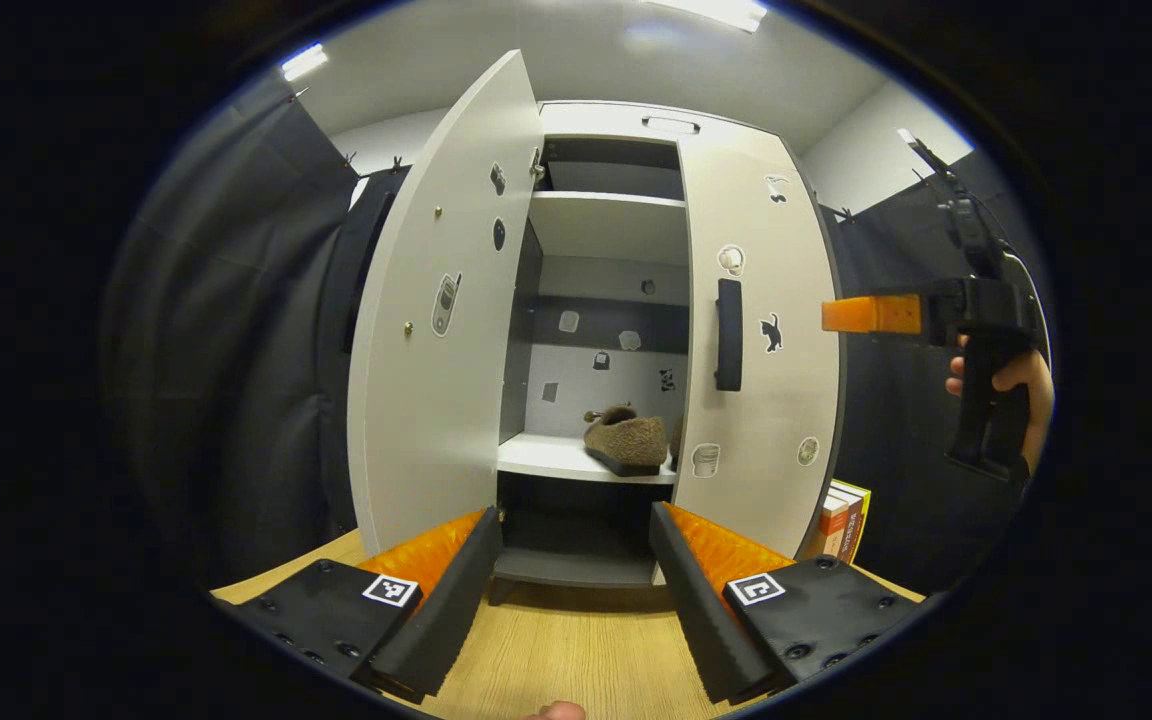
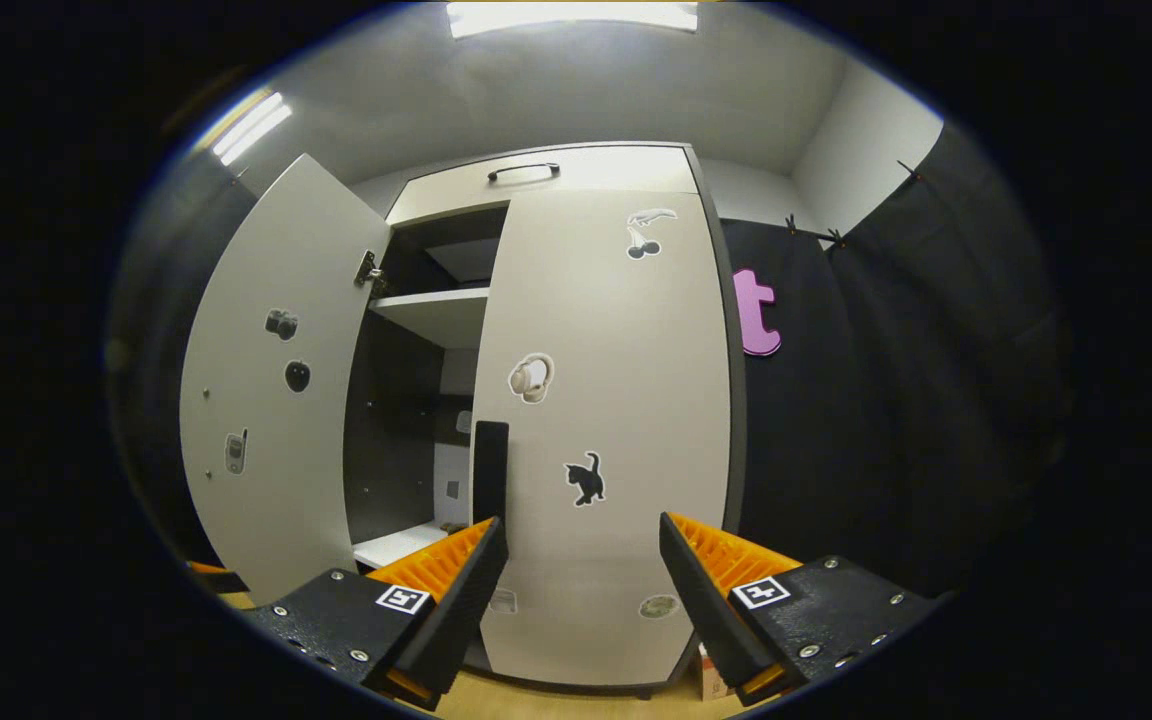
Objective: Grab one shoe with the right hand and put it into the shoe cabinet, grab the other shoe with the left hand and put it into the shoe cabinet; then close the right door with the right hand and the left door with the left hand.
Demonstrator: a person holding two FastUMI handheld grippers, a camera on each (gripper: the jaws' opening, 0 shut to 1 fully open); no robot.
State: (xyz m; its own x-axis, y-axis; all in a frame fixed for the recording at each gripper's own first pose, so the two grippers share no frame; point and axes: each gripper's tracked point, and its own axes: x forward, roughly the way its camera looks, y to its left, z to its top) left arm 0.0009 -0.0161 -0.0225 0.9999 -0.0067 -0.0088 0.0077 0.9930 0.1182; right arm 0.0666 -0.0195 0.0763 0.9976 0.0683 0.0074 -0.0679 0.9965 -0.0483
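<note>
Brown fuzzy shoe (image 1: 626, 440) sits on the middle shelf (image 1: 561, 458) of the white shoe cabinet (image 1: 608, 120), long axis left-right; we can't tell toe from heel. A second shoe's edge barely shows behind the right door (image 1: 761, 370). Right door shut, left door (image 1: 441, 320) open. Left gripper (image 1: 576, 590) spread, holding nothing. Right gripper (image 2: 581, 600) spread, facing the right door, holding nothing.

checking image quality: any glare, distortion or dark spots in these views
Left gripper view: fisheye bows the open left door; the ceiling light blows out; the shoe stays sharp. Right gripper view: the cabinet interior falls into shadow.
</note>
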